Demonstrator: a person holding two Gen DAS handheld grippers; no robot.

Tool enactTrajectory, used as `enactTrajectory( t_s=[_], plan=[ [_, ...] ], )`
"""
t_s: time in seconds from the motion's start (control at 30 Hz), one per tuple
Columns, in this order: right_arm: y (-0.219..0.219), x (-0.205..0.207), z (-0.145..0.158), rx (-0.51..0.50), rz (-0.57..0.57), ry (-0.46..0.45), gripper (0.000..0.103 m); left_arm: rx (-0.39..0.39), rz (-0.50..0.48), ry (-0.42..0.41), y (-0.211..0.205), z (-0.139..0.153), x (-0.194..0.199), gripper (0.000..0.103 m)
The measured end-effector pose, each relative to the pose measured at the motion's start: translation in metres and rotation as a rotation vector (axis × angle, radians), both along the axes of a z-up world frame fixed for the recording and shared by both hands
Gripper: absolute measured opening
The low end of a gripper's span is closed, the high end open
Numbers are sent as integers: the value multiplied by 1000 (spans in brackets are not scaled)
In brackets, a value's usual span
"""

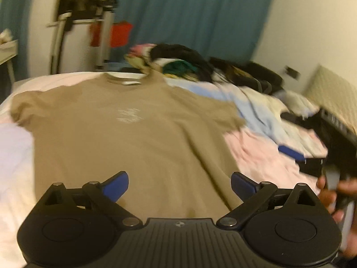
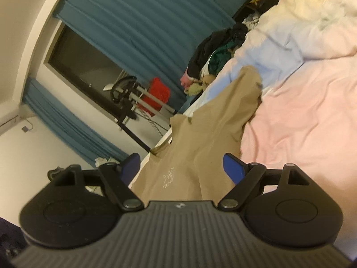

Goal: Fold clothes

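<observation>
Fingers (image 1: pixel 120 185) of both grippers stand apart, empty, above the tan T-shirt (image 1: pixel 133 138).
Soft, light, limp cloth: pinch a hem corner or sleeve edge just ahead of the fingers.

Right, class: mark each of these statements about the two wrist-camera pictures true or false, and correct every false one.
1. The tan T-shirt lies spread out on the bed. True.
2. The left gripper is clamped on the shirt. False: its jaws stand wide apart, nothing between the pads.
3. The curtain is red. False: it is teal.
4. A pile of clothes sits beyond the shirt's collar. True.
5. The right gripper is open. True.
</observation>
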State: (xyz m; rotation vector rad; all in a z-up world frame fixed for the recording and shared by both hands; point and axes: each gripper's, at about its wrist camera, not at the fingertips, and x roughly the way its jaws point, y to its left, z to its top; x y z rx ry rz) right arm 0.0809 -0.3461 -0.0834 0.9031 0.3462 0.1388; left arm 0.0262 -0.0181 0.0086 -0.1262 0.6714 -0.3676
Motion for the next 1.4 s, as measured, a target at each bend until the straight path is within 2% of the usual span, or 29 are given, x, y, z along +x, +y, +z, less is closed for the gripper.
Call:
enactTrajectory(
  t_s=[0.1,0.23,0.37,0.57,0.67,0.77,0.9,1.0,1.07,1.1,1.23,1.3,1.37,1.4],
  plan=[
    [12,23,-6,-64,10,23,84,-55,37,35,17,1,11,101],
    [22,51,-12,-115,11,30,84,-51,69,51,28,-2,23,102],
    [15,96,-31,-44,6,86,84,-54,112,41,40,-4,36,102],
    [-5,170,-81,126,-57,171,82,-94,222,72,67,-18,60,102],
    [-10,172,-88,90,-214,147,80,-119,252,108,75,-28,72,102],
    [-18,160,-99,171,-235,114,80,-141,286,148,81,-39,88,102],
    [-13,143,-99,101,-245,110,81,-178,308,189,84,-51,106,102],
    [-11,156,-101,64,-253,143,81,-177,304,212,80,-60,111,102],
    [-14,166,-105,59,-268,118,81,-169,298,220,77,-62,111,102],
    [-17,174,-106,58,-266,99,84,-168,296,220,75,-63,109,102],
    [-34,215,-107,73,-231,21,84,-150,289,193,70,-61,105,102],
    [-39,237,-100,25,-230,20,84,-135,289,182,68,-59,103,102],
    [-40,258,-93,-42,-234,68,83,-128,288,176,66,-59,102,102],
    [-40,269,-89,-79,-238,105,65,-123,291,173,66,-59,102,102]
  ],
)
